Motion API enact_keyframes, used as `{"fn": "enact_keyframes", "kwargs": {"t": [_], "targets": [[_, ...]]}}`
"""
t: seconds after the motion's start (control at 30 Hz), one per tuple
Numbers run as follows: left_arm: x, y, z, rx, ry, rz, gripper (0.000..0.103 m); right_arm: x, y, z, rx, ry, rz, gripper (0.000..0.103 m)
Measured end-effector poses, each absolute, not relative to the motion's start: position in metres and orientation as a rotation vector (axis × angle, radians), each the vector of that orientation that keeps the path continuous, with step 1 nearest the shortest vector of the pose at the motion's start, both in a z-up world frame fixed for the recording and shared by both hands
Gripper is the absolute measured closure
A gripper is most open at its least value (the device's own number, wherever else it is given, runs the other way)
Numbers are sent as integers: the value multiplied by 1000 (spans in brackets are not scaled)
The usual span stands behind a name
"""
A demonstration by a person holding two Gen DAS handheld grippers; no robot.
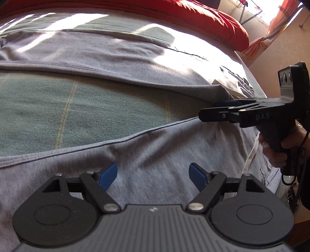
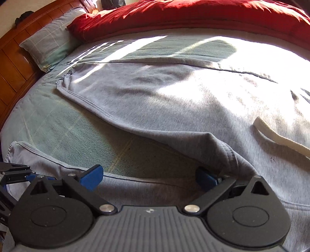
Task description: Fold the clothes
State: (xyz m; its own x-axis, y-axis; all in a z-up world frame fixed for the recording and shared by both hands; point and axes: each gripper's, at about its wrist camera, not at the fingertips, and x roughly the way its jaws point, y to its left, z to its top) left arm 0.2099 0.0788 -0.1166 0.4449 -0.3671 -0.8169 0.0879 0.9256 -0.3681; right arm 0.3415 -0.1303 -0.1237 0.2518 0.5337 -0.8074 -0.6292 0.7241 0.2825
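Note:
Grey sweatpants (image 1: 108, 56) lie spread on the bed, both legs apart, with green sheet between them. They also show in the right wrist view (image 2: 174, 93), with a white drawstring (image 2: 279, 141) on the waist. My left gripper (image 1: 153, 174) is open just above the near leg, blue pads apart, holding nothing. My right gripper (image 2: 149, 178) is open at the crotch, where a raised fold of grey cloth (image 2: 222, 147) rests against its right pad (image 2: 205, 179). The right gripper also shows in the left wrist view (image 1: 219, 110), low at the crotch.
A green checked bed sheet (image 1: 77, 110) lies under the trousers. A red duvet (image 2: 193, 15) is bunched along the far side. A checked pillow (image 2: 48, 42) leans on the wooden headboard (image 2: 13, 58). Bright sun patches fall on the far leg.

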Motion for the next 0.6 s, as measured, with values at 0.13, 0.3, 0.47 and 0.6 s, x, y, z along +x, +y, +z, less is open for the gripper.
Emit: {"fn": "enact_keyframes", "kwargs": {"t": [0.13, 0.3, 0.47, 0.6], "targets": [[203, 67, -121, -255, 1112, -332, 22, 315, -142, -122, -250, 1103, 834, 0], [181, 45, -133, -108, 1154, -348, 17, 279, -167, -145, -364, 1194, 793, 0], [163, 36, -121, 23, 1143, -367, 17, 250, -176, -135, -447, 1176, 785, 0], [164, 28, -116, 38, 1113, -403, 17, 253, -179, -129, -413, 1171, 763, 0]]}}
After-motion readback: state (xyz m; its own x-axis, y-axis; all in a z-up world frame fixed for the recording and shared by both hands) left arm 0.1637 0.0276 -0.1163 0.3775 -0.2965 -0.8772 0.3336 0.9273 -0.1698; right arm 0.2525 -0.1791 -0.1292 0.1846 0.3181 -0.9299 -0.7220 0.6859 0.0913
